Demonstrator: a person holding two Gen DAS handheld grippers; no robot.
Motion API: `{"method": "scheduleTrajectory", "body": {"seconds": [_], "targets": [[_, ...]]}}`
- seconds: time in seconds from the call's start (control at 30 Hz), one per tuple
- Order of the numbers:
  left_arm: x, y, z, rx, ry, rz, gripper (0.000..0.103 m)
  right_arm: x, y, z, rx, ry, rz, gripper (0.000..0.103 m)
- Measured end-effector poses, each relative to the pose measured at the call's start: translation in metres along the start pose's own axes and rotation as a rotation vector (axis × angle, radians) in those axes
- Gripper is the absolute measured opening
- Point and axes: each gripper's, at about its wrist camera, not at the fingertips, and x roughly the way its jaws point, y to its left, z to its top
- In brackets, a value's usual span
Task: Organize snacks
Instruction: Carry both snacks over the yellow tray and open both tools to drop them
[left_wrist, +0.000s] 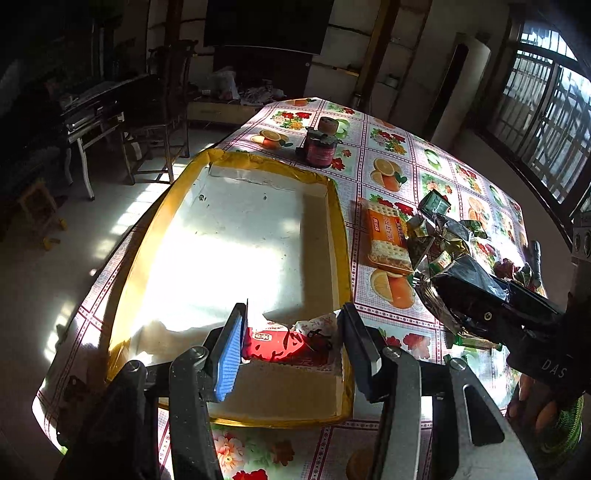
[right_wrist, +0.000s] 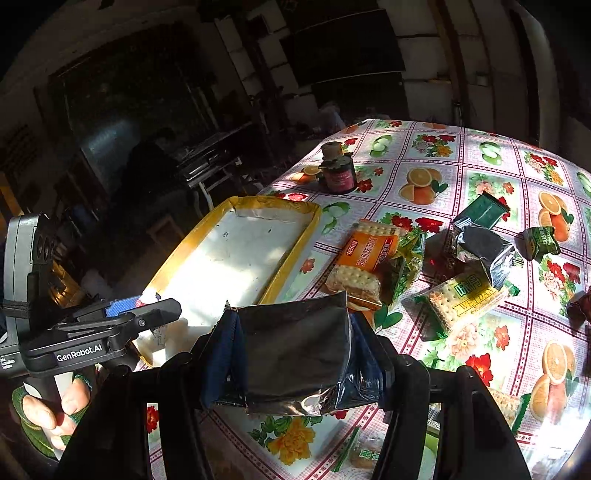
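- The right tongs (right_wrist: 291, 354) squeeze a crinkly, shiny dark packet (right_wrist: 295, 354), just beside the flat yellow-edged box (right_wrist: 236, 254).
- The left tongs (left_wrist: 291, 347) gape half open, gripping nothing, above a red packet (left_wrist: 280, 345) inside that box.

Bench cloth (right_wrist: 461, 177): pink-white check w/ dark red grid lines, squares printed w/ orange slices, green apples, red & yellow flowers. Tray (left_wrist: 340, 236) – yellow-taped rim, white floor inside, pale tan inner walls. Red packet (left_wrist: 280, 345) in the tray's near corner, dark script on it, white label patch. Cracker pack (right_wrist: 369, 254) – orange wrapper w/ white lettering, clear end showing pale dotted crackers. Second cracker pack (right_wrist: 461, 299): clear w/ yellow-green label. Foil packet (right_wrist: 295, 350) between the right gripper's jaws – dark grey-black, silver at the crimped edge. Small pouches: dark green (right_wrist: 484, 212), silver-grey (right_wrist: 484, 251), green (right_wrist: 541, 240). Jar (right_wrist: 338, 177) – dark w/ maroon label, tan lid. Left gripper (left_wrist: 291, 332) black, one blue ribbed pad (left_wrist: 229, 358).
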Motion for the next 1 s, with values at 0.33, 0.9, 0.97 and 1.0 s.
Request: {"method": "scheduleTrajectory", "body": {"seconds": [0.33,0.9,0.97,1.0], "targets": [[0.023,0.012,-0.009,0.029,0.056,0.026,0.050,0.090,0.056,0.039,-0.069,0.093,0.094,0.066],[0.064,0.032,-0.017,-0.025,0.138,0.118,0.058,0.170,0.075,0.025,-0.234,0.225,0.049,0.068],[0.062,0.034,-0.017,-0.044,0.137,0.121,0.062,0.169,0.075,0.025,-0.225,0.226,0.053,0.073],[0.059,0.036,-0.016,-0.055,0.133,0.122,0.066,0.167,0.074,0.027,-0.217,0.220,0.058,0.076]]}}
